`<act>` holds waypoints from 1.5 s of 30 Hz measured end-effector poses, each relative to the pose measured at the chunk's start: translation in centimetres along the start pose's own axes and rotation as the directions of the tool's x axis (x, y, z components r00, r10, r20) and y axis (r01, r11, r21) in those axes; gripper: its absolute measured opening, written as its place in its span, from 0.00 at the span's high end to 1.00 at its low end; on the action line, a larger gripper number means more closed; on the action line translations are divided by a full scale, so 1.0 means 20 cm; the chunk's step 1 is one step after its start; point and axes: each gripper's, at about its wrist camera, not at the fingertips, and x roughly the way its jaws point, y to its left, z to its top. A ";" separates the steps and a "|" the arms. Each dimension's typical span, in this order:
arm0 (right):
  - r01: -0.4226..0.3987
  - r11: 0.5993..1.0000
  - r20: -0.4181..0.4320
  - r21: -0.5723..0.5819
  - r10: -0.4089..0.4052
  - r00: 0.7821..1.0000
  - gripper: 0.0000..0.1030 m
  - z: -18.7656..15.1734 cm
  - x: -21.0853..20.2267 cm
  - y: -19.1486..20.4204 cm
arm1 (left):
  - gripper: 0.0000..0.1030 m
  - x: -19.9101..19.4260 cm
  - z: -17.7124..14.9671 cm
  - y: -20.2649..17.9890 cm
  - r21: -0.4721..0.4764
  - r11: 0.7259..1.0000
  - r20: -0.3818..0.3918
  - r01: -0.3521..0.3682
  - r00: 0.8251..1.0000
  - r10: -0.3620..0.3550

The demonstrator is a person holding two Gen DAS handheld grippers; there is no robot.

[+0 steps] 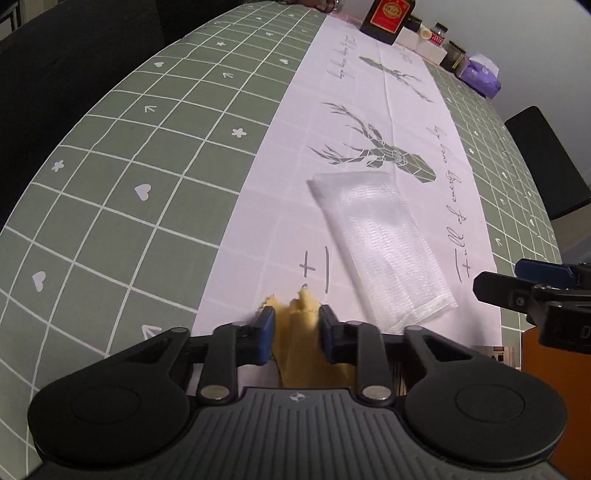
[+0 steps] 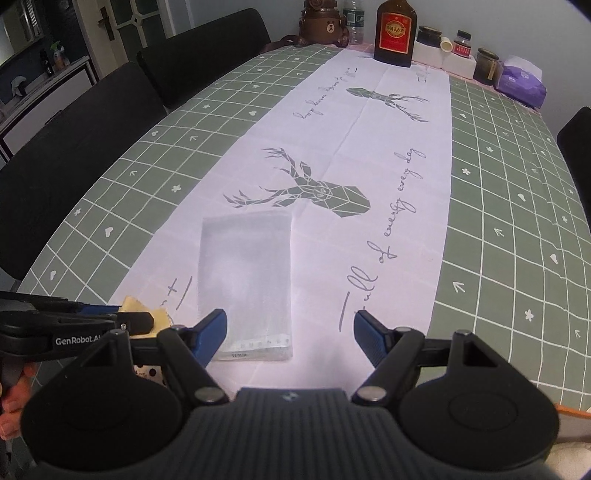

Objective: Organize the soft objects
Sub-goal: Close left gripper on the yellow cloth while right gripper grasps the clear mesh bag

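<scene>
The left gripper (image 1: 295, 325) is pinching a yellow cloth (image 1: 306, 354) between its two blue fingers (image 1: 266, 328). The cloth is bunched up and pokes out in front of the fingers, and it lies at the near edge of the table. In the right camera the same yellow cloth (image 2: 142, 314) peeks out behind the left gripper (image 2: 110, 317), low on the left side. The right gripper (image 2: 290, 332) is spread wide and holds nothing. It hangs over the near end of a white mesh bag (image 2: 245, 284). Its left finger (image 2: 212, 332) is right at the bag's near left corner, but I cannot tell if it touches. The bag is flat and long, and it rests on the white table runner (image 2: 388, 166) just in front of a gray deer picture (image 2: 314, 192). In the left camera the mesh bag (image 1: 380, 251) lies just to the right of the yellow cloth, and the right gripper (image 1: 524, 291) shows at the right edge. The runner goes down the middle of a green tablecloth (image 1: 129, 166) with white lines and little hearts. At the far end stand a dark bottle with a red label (image 2: 394, 33), some small jars (image 2: 461, 44), and a purple pack of tissues (image 2: 521, 83). Black chairs (image 2: 74, 140) stand along the left side of the table.
</scene>
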 end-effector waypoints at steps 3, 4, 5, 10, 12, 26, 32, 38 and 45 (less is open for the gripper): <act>0.004 1.000 -0.005 0.005 -0.004 1.000 0.27 0.01 0.02 0.00 | 0.97 0.02 -0.02 0.00 0.018 0.999 0.020 -0.033 0.999 0.033; 0.003 1.000 -0.006 0.007 -0.003 1.000 0.27 0.01 0.03 0.00 | 0.97 0.02 -0.03 0.01 0.017 0.999 0.033 -0.031 0.999 0.030; 0.001 1.000 -0.006 0.007 -0.001 1.000 0.27 0.02 0.03 0.00 | 0.98 0.01 -0.03 0.02 0.014 0.999 0.045 -0.034 0.998 0.033; -0.025 1.000 -0.019 -0.013 0.024 1.000 0.27 0.04 0.09 0.04 | 0.98 -0.06 -0.01 0.05 -0.011 0.998 0.132 -0.061 0.989 0.062; -0.033 0.999 -0.039 -0.023 0.032 0.999 0.24 0.06 0.14 0.06 | 0.98 -0.09 0.01 0.05 -0.010 0.997 0.165 -0.078 0.983 0.079; -0.047 0.988 -0.193 -0.144 0.018 0.981 0.16 0.15 0.42 0.21 | 0.92 -0.10 0.06 0.08 0.032 0.997 0.219 -0.075 0.973 0.066; -0.055 0.989 -0.211 -0.135 0.026 0.977 0.19 0.15 0.46 0.21 | 0.54 -0.07 -0.01 0.12 0.021 0.994 0.148 -0.107 0.984 0.102; -0.049 0.982 -0.223 -0.183 0.007 0.975 0.21 0.16 0.47 0.24 | 0.52 -0.03 -0.06 0.12 0.052 0.992 0.108 -0.111 0.989 0.105; -0.068 0.971 -0.211 -0.231 0.018 0.977 0.34 0.16 0.45 0.29 | 0.66 -0.04 -0.10 0.08 0.115 0.984 0.129 -0.138 0.984 0.123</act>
